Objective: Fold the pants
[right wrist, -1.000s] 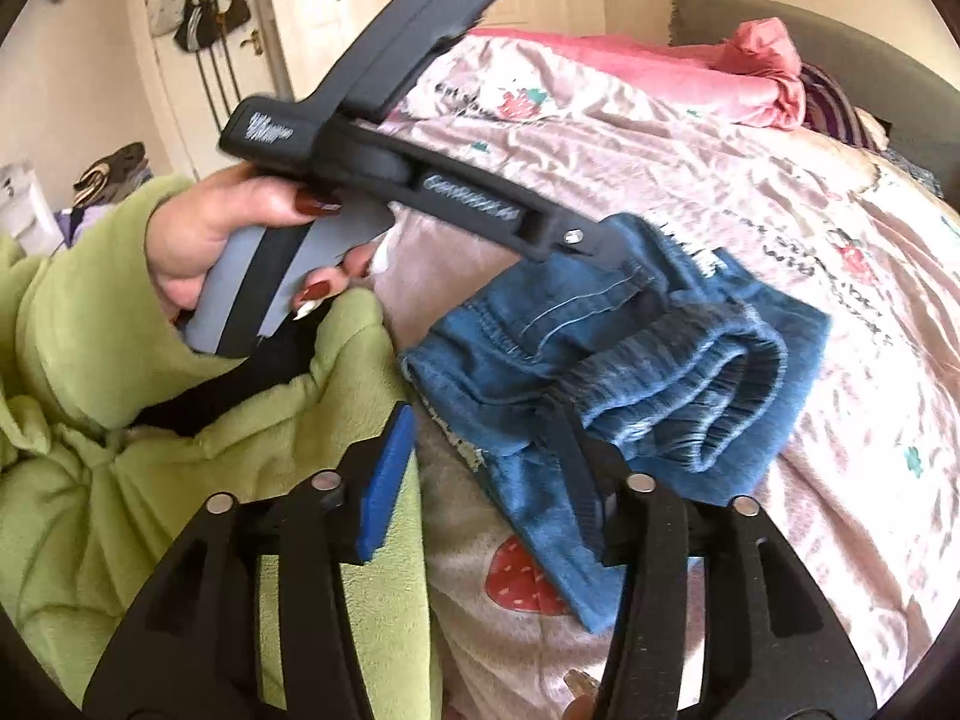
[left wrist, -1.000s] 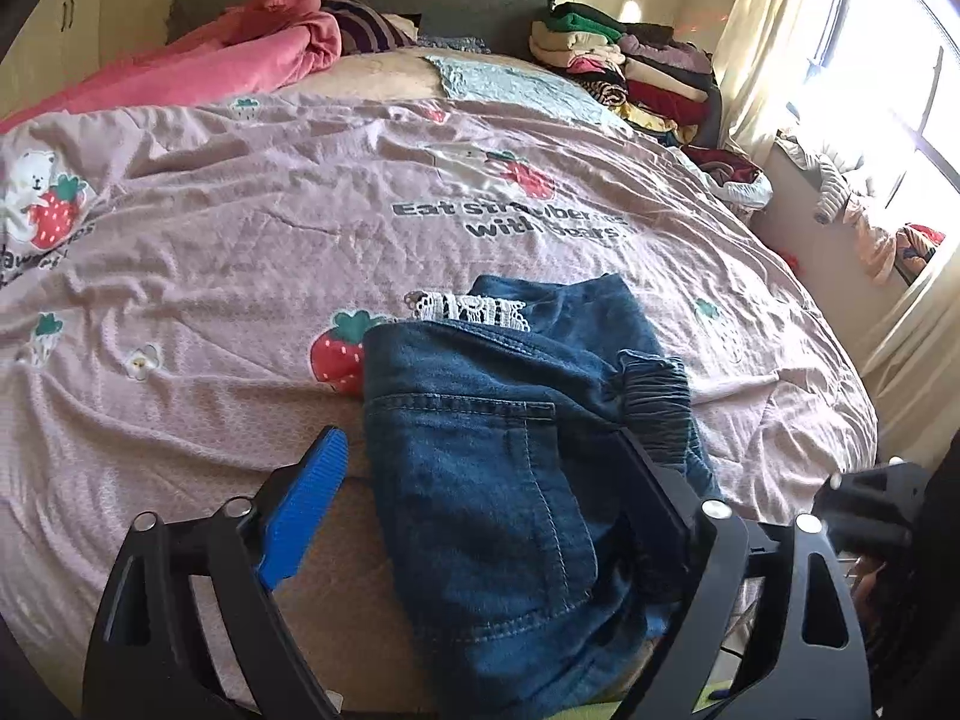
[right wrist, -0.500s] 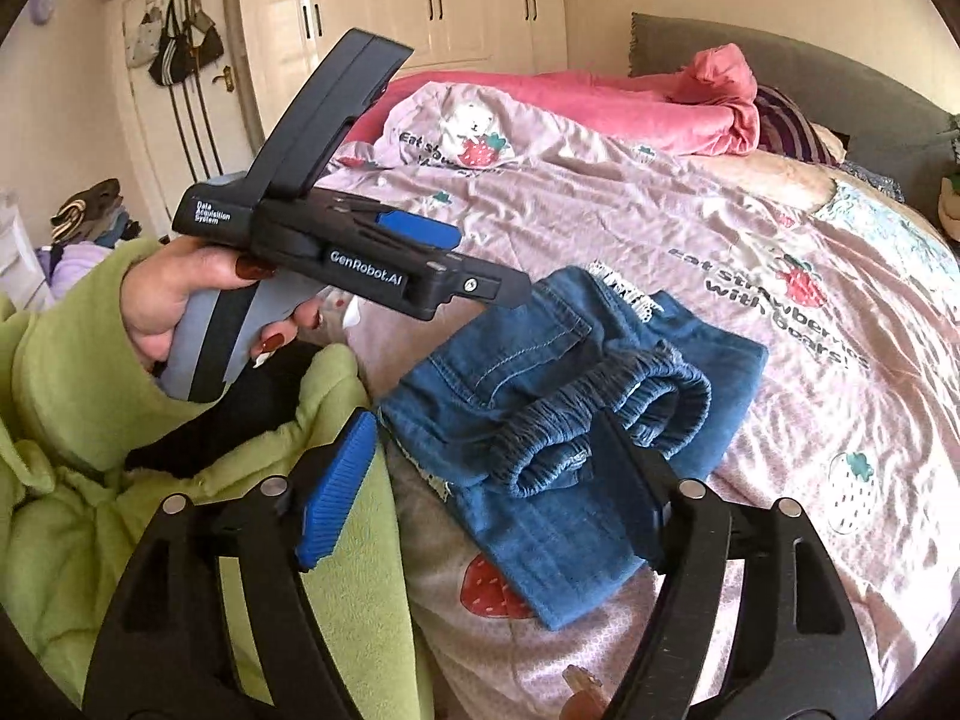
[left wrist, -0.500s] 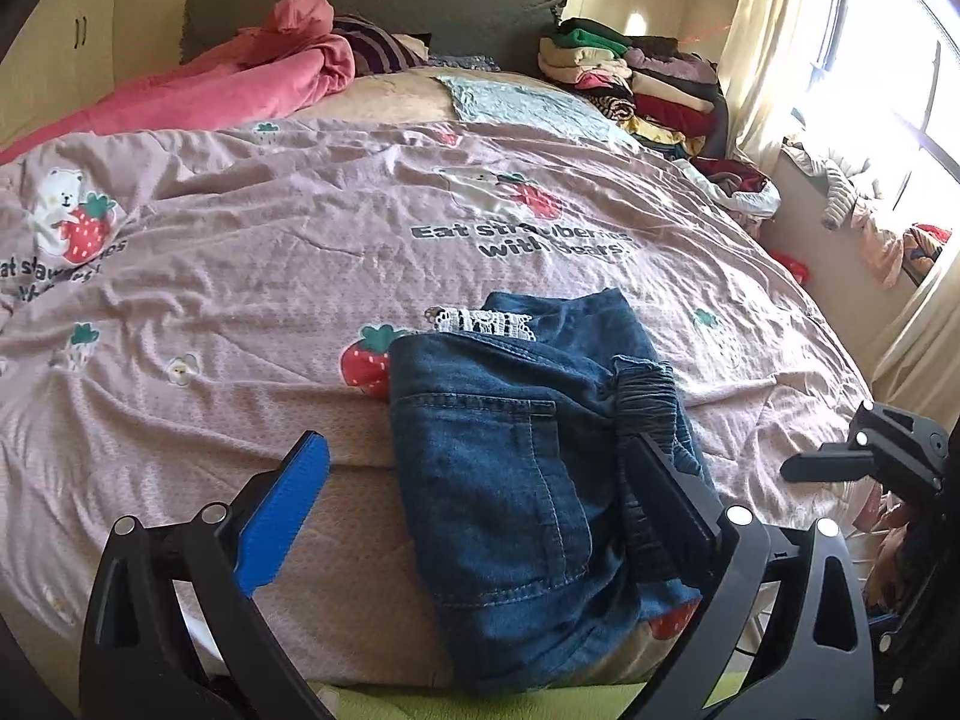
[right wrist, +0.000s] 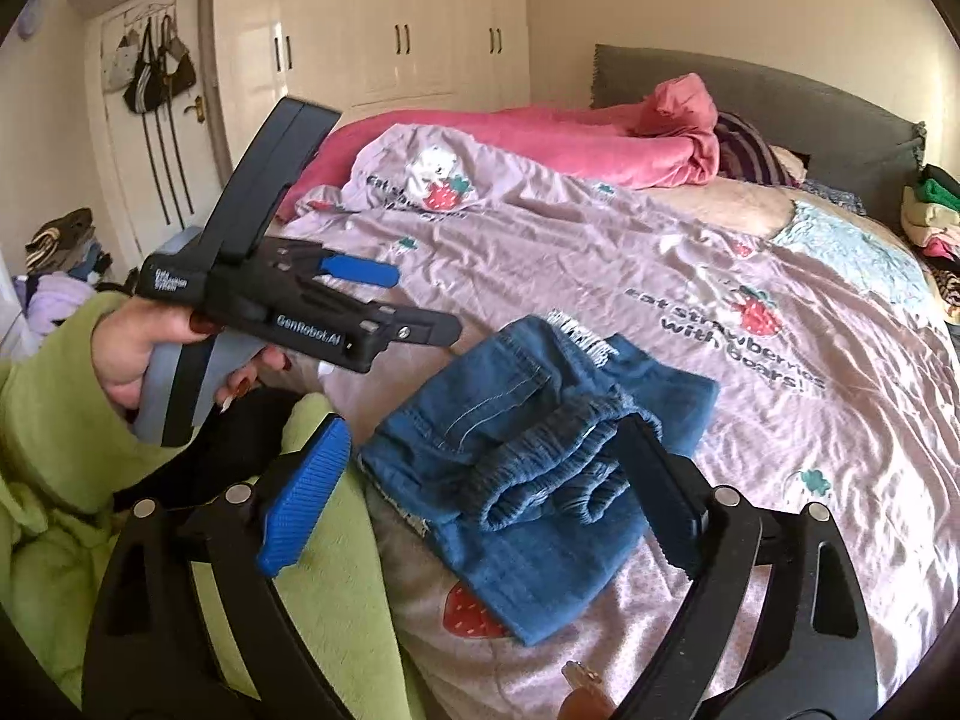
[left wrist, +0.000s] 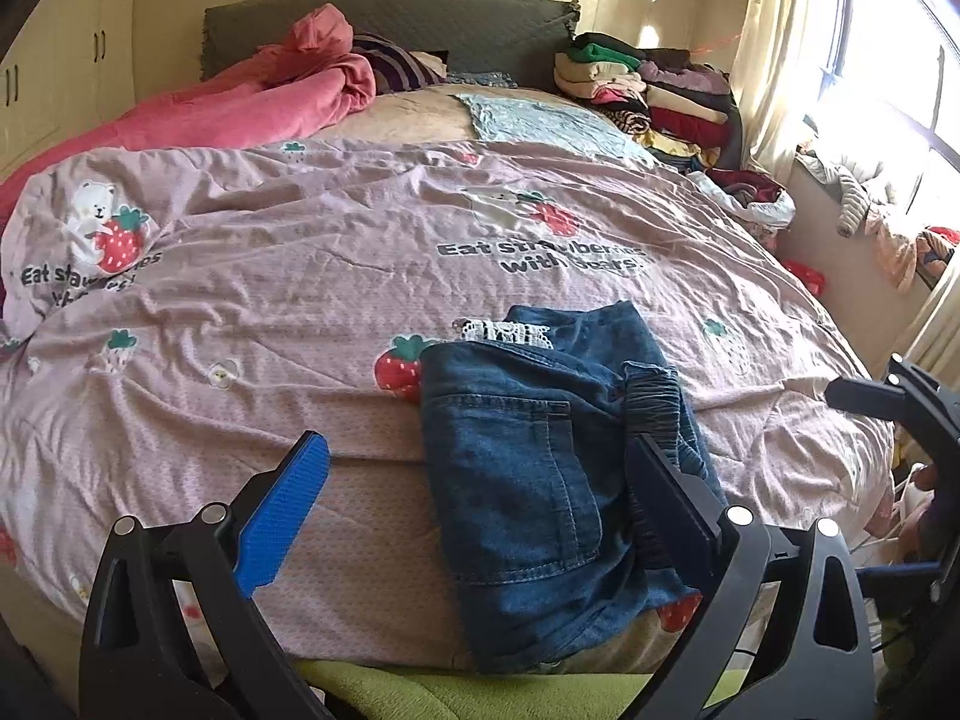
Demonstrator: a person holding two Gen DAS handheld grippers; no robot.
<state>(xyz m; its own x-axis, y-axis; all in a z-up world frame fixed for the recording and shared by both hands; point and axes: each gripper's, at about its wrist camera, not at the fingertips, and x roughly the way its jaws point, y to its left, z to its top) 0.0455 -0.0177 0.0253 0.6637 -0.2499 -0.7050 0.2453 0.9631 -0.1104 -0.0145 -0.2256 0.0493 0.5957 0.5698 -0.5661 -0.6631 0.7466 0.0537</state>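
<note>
- My left gripper (left wrist: 477,495): jaws spread, empty, above the folded pants (left wrist: 540,480) at the bed's near edge.
- My right gripper (right wrist: 480,489): jaws just opened wide, nothing between the pads.
- Right view only: hand (right wrist: 141,348), wardrobe (right wrist: 390,30).
- Left view only: clothes pile (left wrist: 648,90), window (left wrist: 888,60).

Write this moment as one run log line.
folded blue denim pants: on pink strawberry bedspread | left gripper: open, empty | right gripper: jaws just opened, empty
</note>
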